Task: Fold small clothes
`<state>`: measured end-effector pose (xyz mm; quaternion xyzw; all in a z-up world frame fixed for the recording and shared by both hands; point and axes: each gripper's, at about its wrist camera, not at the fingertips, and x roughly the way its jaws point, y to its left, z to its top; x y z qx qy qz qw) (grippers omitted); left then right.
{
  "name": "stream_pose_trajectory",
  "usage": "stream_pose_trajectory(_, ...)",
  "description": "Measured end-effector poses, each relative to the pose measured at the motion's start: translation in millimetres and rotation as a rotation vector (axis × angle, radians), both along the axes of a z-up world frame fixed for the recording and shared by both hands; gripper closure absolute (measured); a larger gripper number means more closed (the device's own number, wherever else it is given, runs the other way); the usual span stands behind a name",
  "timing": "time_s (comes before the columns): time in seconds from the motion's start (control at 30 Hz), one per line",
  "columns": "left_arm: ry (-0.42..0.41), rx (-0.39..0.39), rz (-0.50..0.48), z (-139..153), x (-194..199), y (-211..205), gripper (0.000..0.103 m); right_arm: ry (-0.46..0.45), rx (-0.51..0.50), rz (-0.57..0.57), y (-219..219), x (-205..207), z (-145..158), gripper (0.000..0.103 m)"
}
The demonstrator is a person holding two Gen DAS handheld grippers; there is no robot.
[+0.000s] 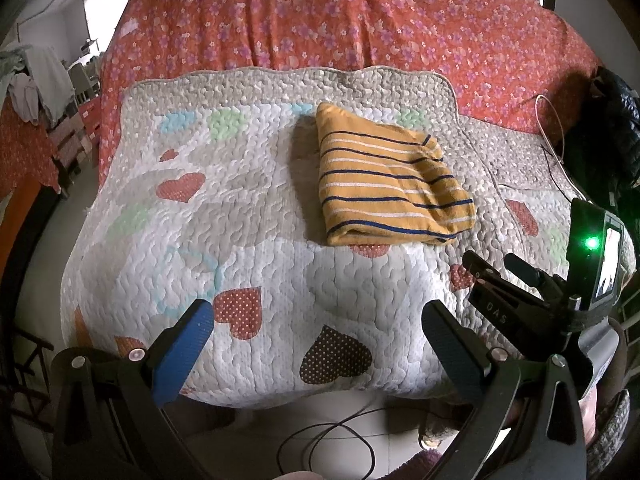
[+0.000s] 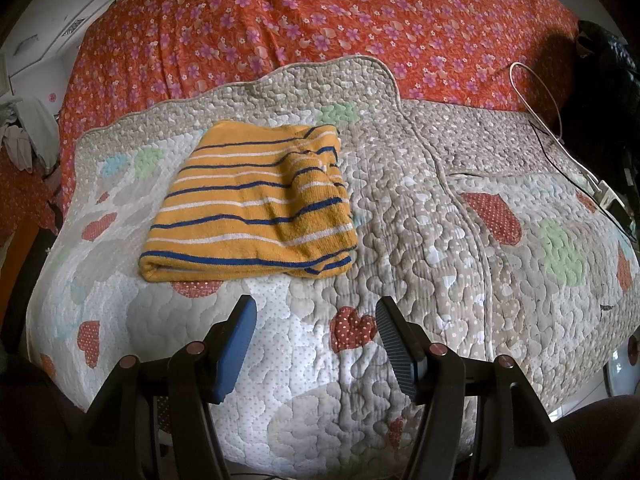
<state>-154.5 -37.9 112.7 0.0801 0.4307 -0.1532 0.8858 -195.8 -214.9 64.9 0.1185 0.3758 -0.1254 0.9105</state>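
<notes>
I see the mustard-yellow striped garment (image 1: 390, 178) lying folded into a thick, roughly square bundle on the quilted heart-print blanket (image 1: 240, 208), with its folded edge towards me and navy and white stripes running across it. In the right wrist view the same garment (image 2: 252, 204) sits left of centre on the blanket (image 2: 440, 240). The blanket covers the near part of a bed spread with a red floral sheet (image 1: 340, 12). My left gripper (image 1: 316, 340) hangs short of the garment over the blanket's near edge, its fingers wide apart and empty. My right gripper (image 2: 316, 340) is also clear of the cloth, fingers wide, holding nothing. A white cable (image 2: 536, 92) loops at the far right.
</notes>
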Motion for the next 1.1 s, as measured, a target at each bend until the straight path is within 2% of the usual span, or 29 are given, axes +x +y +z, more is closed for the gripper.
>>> stream_pose_trajectory(0.4,0.032,0.01,0.007,-10.8,5.1,3.3,0.0,-0.004,0.012,0.011,1.2,1.2,0.6,0.036)
stream_pose_trajectory(0.77,0.128,0.007,0.039,-35.2,24.4,14.6,0.0,0.019,0.024,0.05,11.6,9.8,-5.0,0.035)
stream_pose_trajectory(1.1,0.17,0.019,0.048,-51.9,41.6,17.8,0.0,0.055,0.027,0.095,22.9,21.9,-14.6,0.035)
